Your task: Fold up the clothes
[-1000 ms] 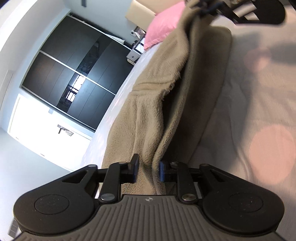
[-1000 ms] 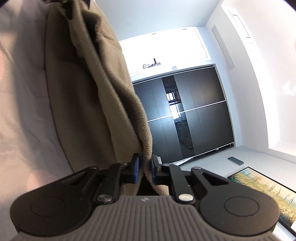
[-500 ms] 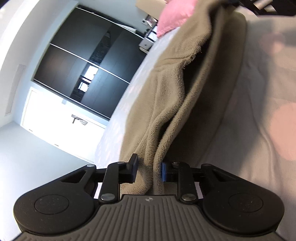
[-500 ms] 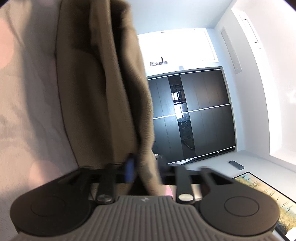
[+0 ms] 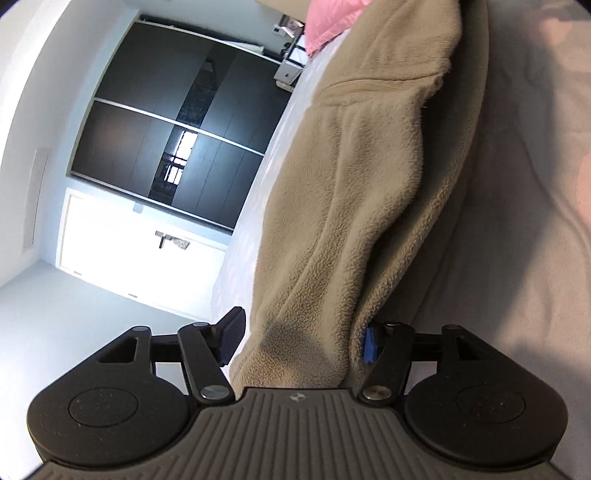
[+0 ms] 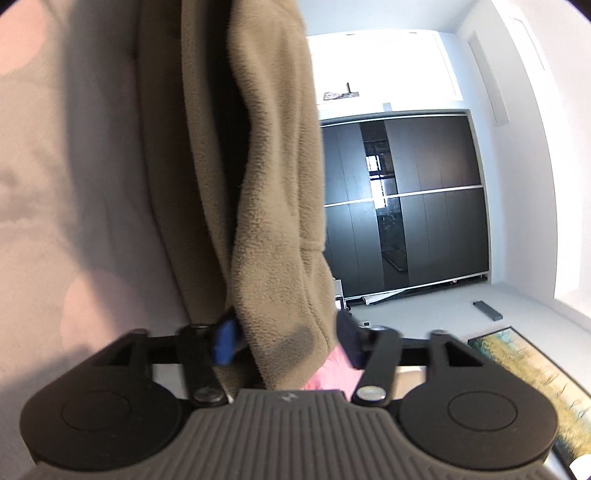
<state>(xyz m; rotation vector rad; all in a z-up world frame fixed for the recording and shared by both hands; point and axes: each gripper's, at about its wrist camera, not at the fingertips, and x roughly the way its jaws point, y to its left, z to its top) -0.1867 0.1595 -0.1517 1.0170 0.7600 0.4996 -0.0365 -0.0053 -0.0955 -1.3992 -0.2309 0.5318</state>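
I see one garment, a tan fleece, thick and fuzzy, with a stitched seam running across its nap, and I place it against the bed's pale sheet. It lies doubled over along that sheet, an upper layer lapped on a lower one, with a dark shadowed gap between the two. From the right wrist view the fleece shows a rolled, hemmed edge nearest me, raised clear of the sheet. Its far end runs up the sheet toward a pink pillow
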